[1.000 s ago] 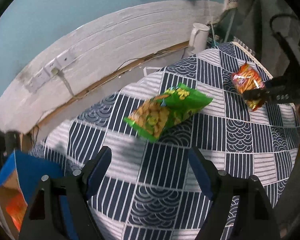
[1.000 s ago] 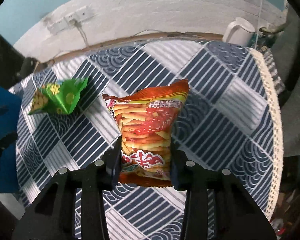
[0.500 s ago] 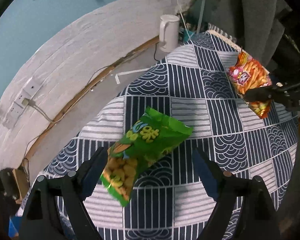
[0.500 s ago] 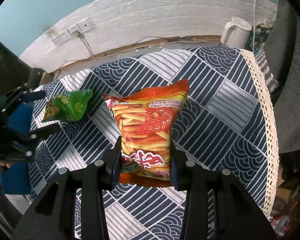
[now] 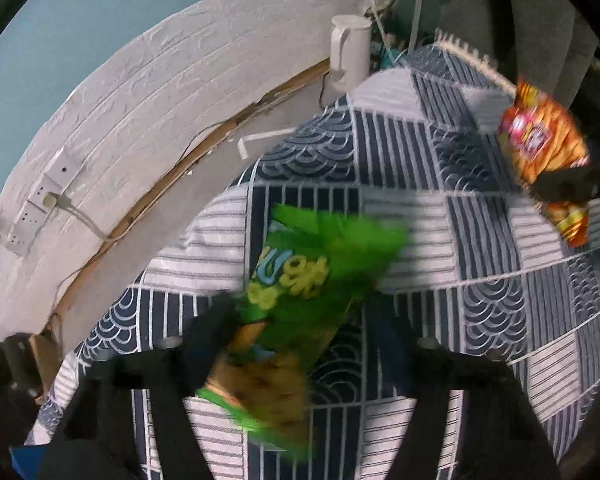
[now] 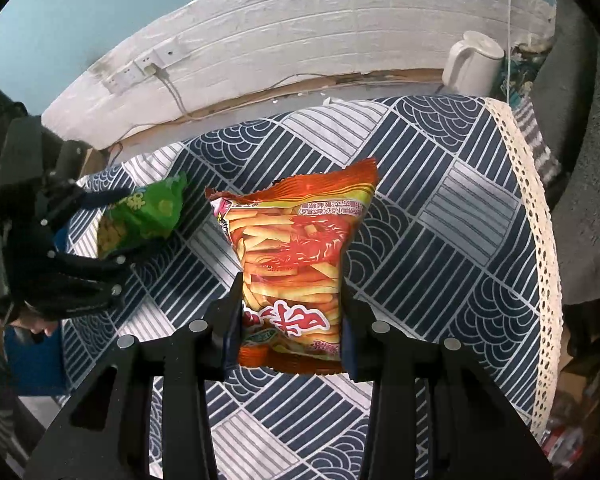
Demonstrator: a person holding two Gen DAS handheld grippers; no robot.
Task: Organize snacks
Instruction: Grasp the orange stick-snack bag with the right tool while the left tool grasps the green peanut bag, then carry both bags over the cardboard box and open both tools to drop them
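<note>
Left wrist view: the left gripper is closing around the green snack bag on the patterned surface; blur hides contact, so it could slip. Right wrist view: the right gripper grips the orange snack bag low, risking sag.

We look steeply down from both wrists, close over the patterned tablecloth, sharing the white kettle.
</note>
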